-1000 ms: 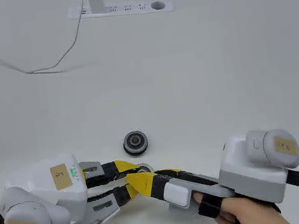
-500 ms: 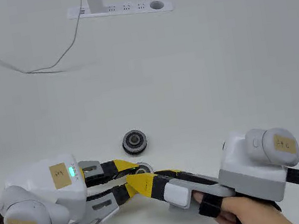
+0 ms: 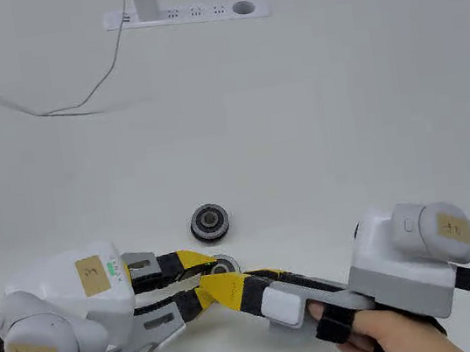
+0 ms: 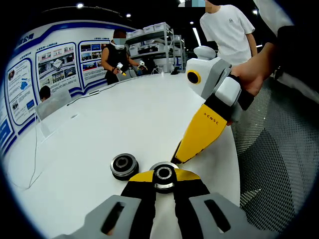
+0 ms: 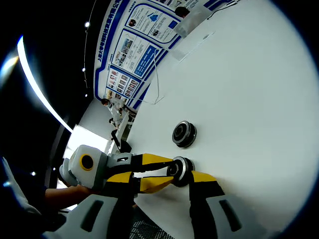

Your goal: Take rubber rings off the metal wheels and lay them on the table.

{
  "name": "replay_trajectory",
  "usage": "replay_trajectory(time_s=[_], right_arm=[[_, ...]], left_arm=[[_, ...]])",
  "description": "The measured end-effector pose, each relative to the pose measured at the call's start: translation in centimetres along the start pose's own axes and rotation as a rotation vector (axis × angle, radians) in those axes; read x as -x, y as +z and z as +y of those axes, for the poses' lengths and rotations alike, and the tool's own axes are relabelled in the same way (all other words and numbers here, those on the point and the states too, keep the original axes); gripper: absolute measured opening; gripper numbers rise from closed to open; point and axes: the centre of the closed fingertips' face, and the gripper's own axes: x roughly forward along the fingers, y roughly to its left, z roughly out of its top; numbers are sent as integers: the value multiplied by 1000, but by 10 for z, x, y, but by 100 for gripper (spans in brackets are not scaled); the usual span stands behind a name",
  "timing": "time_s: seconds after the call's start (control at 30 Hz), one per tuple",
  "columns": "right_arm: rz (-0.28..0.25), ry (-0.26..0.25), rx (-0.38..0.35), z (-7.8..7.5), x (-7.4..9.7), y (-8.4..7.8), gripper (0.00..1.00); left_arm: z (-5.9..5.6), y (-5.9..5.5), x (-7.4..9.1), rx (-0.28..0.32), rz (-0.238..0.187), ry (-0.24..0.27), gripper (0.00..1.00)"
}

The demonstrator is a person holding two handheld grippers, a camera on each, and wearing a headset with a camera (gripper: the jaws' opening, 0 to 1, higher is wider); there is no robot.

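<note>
A small metal wheel (image 4: 164,175) with a dark centre sits between my left gripper's (image 4: 164,180) yellow-tipped jaws, which are shut on it just above the white table (image 3: 316,128). My right gripper (image 5: 179,180) comes in from the opposite side and its two tips pinch the same wheel (image 5: 180,169) at its rim. In the head view both grippers meet at the wheel (image 3: 223,267) near the table's front edge: the left gripper (image 3: 209,276) comes from the left, the right gripper (image 3: 213,285) from the right. A second wheel (image 3: 210,222) with a black rubber ring lies flat just beyond them.
A white power strip (image 3: 193,12) with a plugged-in charger lies at the table's far edge, and a thin cable (image 3: 48,111) trails left from it. People stand by shelves and wall posters (image 4: 119,55) in the background.
</note>
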Motion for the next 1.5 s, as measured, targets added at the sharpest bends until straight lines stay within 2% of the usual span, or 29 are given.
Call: replay_trajectory(time_s=[0.27,0.4,0.8,1.5], right_arm=[[-9,8,-4,1,-1,3,45],[11,-24,35,-5,-2,0,45],[18,-7,5,-2,-3,-2,45],[36,-38,7,-5,-4,-3,44]], left_arm=[[0,0,0,0,2,0,13],[0,0,0,0,2,0,13],[1,-1,0,0,4,-1,13],[1,-1,0,0,6,1,13]])
